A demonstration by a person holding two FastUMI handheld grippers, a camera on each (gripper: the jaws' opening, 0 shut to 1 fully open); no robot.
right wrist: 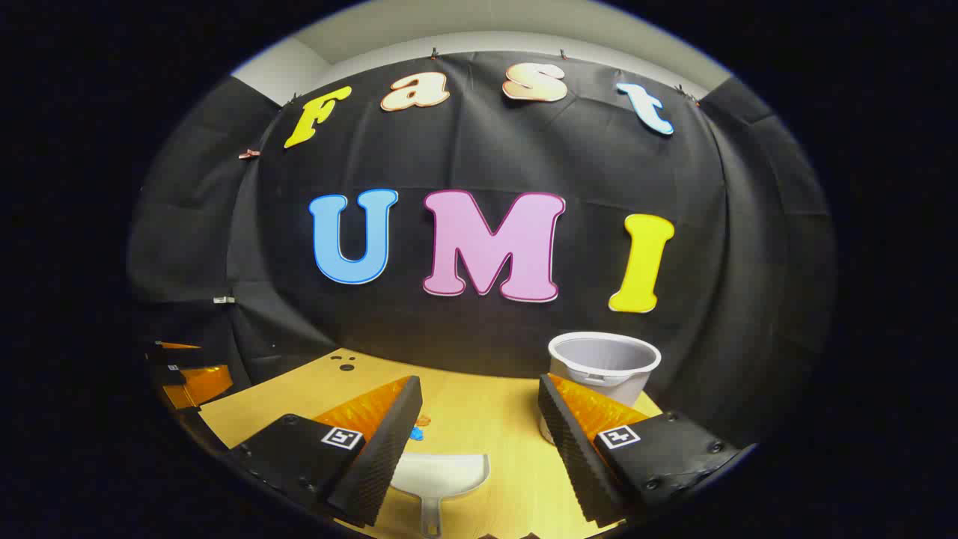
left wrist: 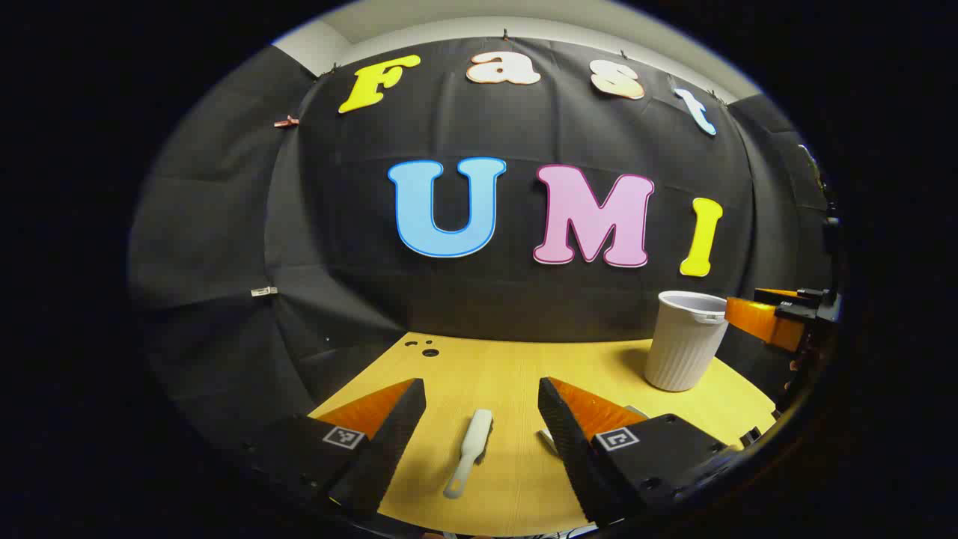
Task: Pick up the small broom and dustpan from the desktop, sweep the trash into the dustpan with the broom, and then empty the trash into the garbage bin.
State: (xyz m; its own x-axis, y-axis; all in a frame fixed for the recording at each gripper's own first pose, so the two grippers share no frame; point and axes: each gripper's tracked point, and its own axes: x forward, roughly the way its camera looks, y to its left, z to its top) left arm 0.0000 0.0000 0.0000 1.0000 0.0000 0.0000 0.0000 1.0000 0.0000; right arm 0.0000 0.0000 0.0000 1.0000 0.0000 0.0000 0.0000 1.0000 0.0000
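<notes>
hovering over the desk [left wrist: 509, 374], the left gripper [left wrist: 481, 408] has its fingers spread apart with nothing between the pads; the broom [left wrist: 470, 451] lies flat on the wood below the gap, bristle end away from the camera, handle toward it, touched by neither finger. a white edge pokes out beside the right-hand finger, too hidden to identify. farther off, right of centre, the bin [left wrist: 685, 340] stands upright on the desk; the other gripper's orange finger shows at the far right edge, level with the bin's rim

right gripper [right wrist: 479, 408] also above the desk [right wrist: 479, 419], fingers apart, holding nothing. the dustpan [right wrist: 440, 477] lies flat on the desk below the gap, near the left-hand finger, handle toward the camera. small orange and blue trash [right wrist: 419, 428] sits just beyond the pan, beside that finger's tip. the bin [right wrist: 605, 363] stands upright behind the right-hand finger, open mouth visible. left gripper's orange finger shows at the far left edge
</notes>
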